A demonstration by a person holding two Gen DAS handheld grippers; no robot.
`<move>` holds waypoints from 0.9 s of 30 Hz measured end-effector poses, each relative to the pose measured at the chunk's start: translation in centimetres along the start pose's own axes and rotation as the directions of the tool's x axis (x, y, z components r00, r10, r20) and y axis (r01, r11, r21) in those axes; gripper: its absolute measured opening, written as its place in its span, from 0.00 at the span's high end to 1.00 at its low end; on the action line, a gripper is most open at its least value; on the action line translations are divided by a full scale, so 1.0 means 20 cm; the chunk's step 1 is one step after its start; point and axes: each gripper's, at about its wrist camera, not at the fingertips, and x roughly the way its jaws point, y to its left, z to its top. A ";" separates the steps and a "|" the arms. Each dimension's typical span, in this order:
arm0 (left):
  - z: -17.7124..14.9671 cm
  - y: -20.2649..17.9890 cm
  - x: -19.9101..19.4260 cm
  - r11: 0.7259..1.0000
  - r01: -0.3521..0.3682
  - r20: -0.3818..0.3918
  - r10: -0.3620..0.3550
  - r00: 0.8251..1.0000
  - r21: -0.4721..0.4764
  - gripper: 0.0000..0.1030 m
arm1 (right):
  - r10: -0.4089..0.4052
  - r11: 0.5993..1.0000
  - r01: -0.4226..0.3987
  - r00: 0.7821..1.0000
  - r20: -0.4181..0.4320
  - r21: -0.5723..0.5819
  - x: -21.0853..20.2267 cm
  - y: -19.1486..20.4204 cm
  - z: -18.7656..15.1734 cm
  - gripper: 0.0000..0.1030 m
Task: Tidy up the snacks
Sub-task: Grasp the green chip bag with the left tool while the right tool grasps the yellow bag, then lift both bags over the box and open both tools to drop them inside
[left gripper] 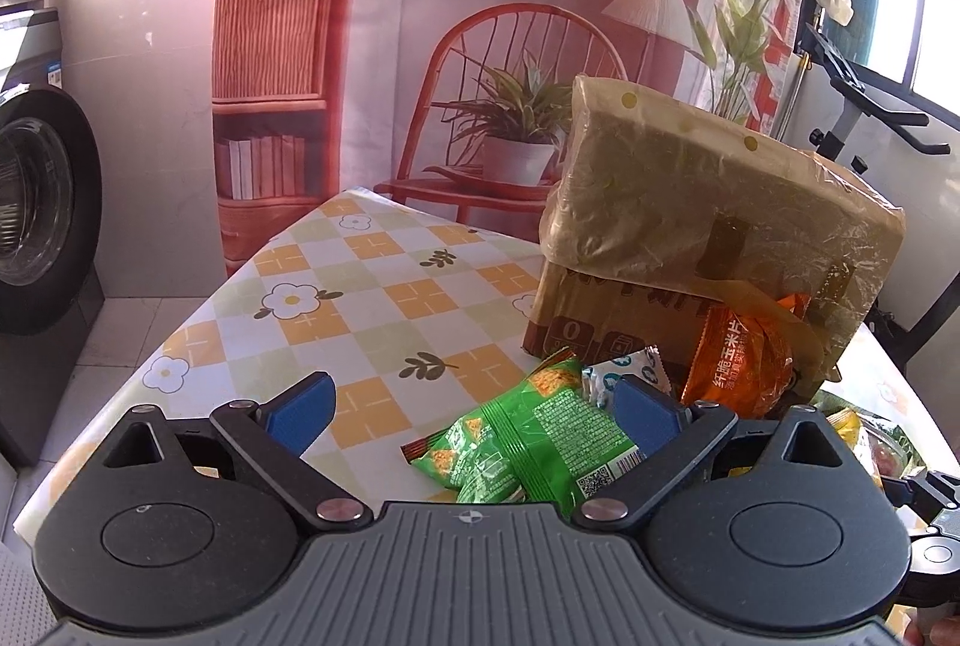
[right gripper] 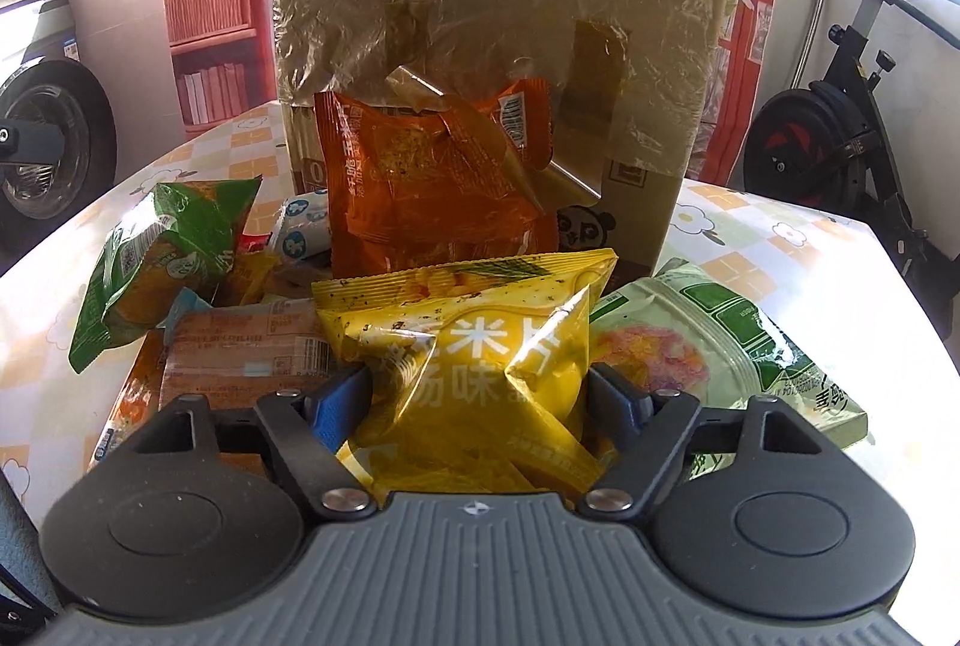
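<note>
My left gripper [left gripper: 474, 409] is open over the table, with a green snack bag [left gripper: 528, 436] lying between its blue fingers. My right gripper [right gripper: 480, 400] is shut on a yellow corn-chip bag [right gripper: 474, 340], pinched and crumpled between the fingers. An orange corn-chip bag [right gripper: 432, 178] leans against a tape-wrapped cardboard box [right gripper: 492, 3]; it also shows in the left wrist view [left gripper: 741, 358] by the box [left gripper: 708, 202]. The green bag [right gripper: 156, 256] sits to the left in the right wrist view.
A pale green pouch [right gripper: 720, 346] lies at the right, flat tan packets [right gripper: 240, 352] at the left, and a small white-blue packet [right gripper: 303, 226] behind them. The checkered tablecloth [left gripper: 360, 298] covers the table. An exercise bike [right gripper: 840, 135] stands at the right, a washing machine [left gripper: 42, 208] at the left.
</note>
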 end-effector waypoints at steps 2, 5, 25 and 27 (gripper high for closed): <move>0.01 -0.01 0.05 1.000 0.009 -0.021 -0.009 1.000 -0.005 0.02 | 0.003 1.000 -0.003 1.000 0.007 0.002 0.00 -0.01 0.00 0.24; 0.04 0.00 0.17 0.997 0.036 -0.081 -0.042 0.996 -0.068 0.03 | 0.015 1.000 -0.015 1.000 0.018 0.005 -0.01 -0.01 0.00 0.31; -0.10 0.07 0.57 0.954 0.050 -0.305 -0.143 0.941 -0.295 0.05 | 0.047 0.999 -0.047 0.999 0.017 0.023 -0.01 -0.04 0.01 0.35; -0.13 0.07 0.58 0.954 0.039 -0.324 -0.139 0.936 -0.297 0.07 | 0.048 0.998 -0.049 0.999 0.017 0.026 -0.01 -0.04 0.01 0.35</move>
